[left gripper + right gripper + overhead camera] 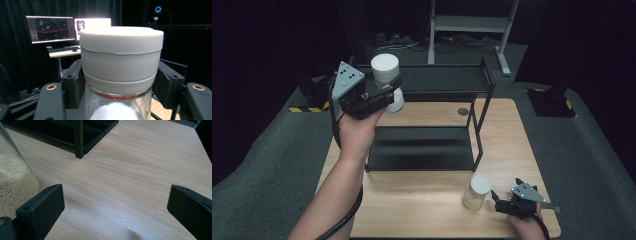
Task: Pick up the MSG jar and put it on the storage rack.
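White-lidded jar [386, 75] clamped in left gripper [379, 92], held above black shelf rack [422, 150], 11 o'clock of table [512, 150]. Right gripper [502, 199] jaws wide, empty, at 5 o'clock just beside grain jar [476, 192].

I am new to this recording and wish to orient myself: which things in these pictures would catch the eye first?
First, the white-lidded jar, held up in the left gripper above the left end of the black shelf rack; the jaws clamp it just under the lid. Next, a second jar with pale grains stands on the wooden table near the front edge. The right gripper rests beside it, jaws open.
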Demonstrator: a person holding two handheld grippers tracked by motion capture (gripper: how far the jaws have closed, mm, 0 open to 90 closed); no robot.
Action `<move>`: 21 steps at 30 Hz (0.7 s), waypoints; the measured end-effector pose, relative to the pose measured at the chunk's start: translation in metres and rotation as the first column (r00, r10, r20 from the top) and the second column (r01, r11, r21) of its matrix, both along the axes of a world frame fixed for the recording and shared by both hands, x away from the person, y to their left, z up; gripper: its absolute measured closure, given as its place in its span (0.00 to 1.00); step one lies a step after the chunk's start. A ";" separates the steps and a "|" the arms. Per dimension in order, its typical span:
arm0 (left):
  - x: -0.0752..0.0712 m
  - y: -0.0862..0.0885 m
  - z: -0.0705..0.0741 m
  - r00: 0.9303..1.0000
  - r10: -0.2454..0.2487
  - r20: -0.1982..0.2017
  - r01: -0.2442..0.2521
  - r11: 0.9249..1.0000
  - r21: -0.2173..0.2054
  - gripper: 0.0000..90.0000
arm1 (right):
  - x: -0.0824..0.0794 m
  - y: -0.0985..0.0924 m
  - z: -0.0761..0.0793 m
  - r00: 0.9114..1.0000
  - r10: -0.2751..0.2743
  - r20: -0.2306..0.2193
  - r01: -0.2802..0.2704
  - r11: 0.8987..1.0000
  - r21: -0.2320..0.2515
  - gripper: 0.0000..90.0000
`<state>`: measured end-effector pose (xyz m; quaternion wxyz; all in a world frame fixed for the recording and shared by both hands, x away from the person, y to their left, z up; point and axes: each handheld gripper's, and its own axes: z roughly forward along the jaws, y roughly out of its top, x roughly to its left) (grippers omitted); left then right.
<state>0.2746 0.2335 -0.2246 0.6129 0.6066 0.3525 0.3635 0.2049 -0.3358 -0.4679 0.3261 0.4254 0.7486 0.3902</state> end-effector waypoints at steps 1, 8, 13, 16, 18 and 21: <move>0.001 -0.001 0.001 1.000 0.002 0.001 -0.002 1.000 -0.001 0.39 | 0.000 0.000 0.000 1.000 0.001 0.000 -0.001 1.000 -0.001 0.01; 0.011 -0.007 0.008 1.000 0.020 0.001 -0.020 1.000 0.004 0.39 | 0.000 -0.001 0.000 1.000 0.002 0.000 -0.002 1.000 0.003 0.01; 0.020 -0.011 0.013 0.999 0.035 -0.009 -0.035 0.999 0.011 0.39 | 0.000 -0.001 0.000 1.000 0.003 0.002 -0.003 1.000 0.005 0.01; 0.024 -0.015 0.015 0.999 0.047 -0.017 -0.047 0.999 0.010 0.39 | 0.000 -0.001 -0.001 1.000 0.003 0.003 -0.003 1.000 0.007 0.01; 0.027 -0.016 0.016 0.999 0.051 -0.019 -0.051 0.999 0.007 0.39 | 0.000 -0.002 0.000 1.000 0.004 0.002 -0.004 1.000 0.008 0.01; 0.031 -0.019 0.017 0.998 0.061 -0.023 -0.061 0.998 0.010 0.39 | 0.000 -0.002 -0.001 1.000 0.004 0.002 -0.004 1.000 0.012 0.01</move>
